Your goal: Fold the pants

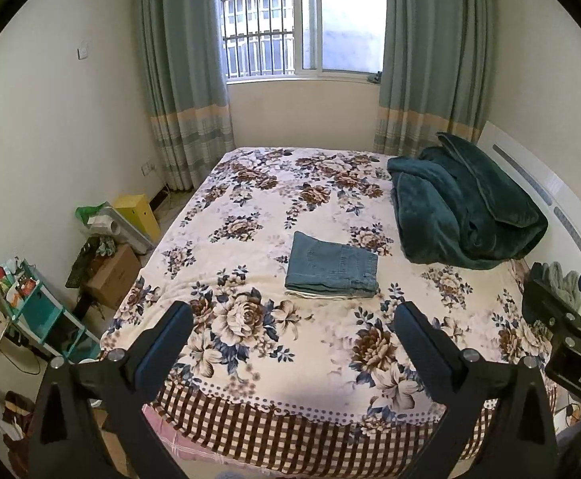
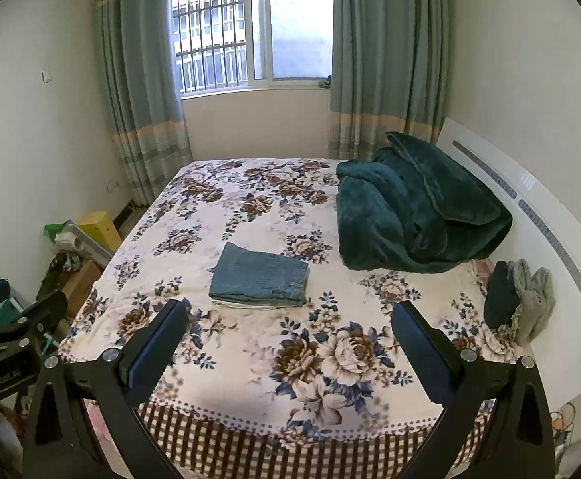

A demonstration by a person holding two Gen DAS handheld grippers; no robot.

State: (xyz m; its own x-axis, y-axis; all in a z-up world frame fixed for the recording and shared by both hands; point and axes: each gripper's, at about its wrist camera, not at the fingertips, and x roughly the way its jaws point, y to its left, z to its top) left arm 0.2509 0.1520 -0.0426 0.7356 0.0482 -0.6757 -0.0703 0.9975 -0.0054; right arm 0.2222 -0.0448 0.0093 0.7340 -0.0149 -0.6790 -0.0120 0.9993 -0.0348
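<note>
The blue denim pants [image 1: 332, 267] lie folded into a small flat rectangle in the middle of the floral bed cover [image 1: 250, 207]; they also show in the right wrist view [image 2: 260, 275]. My left gripper [image 1: 292, 315] is open and empty, held back over the near end of the bed, well short of the pants. My right gripper [image 2: 290, 313] is open and empty too, beside the left one and equally far back. The right gripper's body shows at the right edge of the left wrist view [image 1: 570, 331]; the left gripper's body shows at the left edge of the right wrist view [image 2: 6, 331].
A bunched dark green blanket [image 2: 418, 207] lies at the far right by the white headboard [image 2: 550, 215]. Dark and grey socks [image 2: 518, 299] lie near the right bed edge. Boxes, a yellow container [image 1: 138, 213] and a teal shelf [image 1: 38, 311] stand on the floor to the left.
</note>
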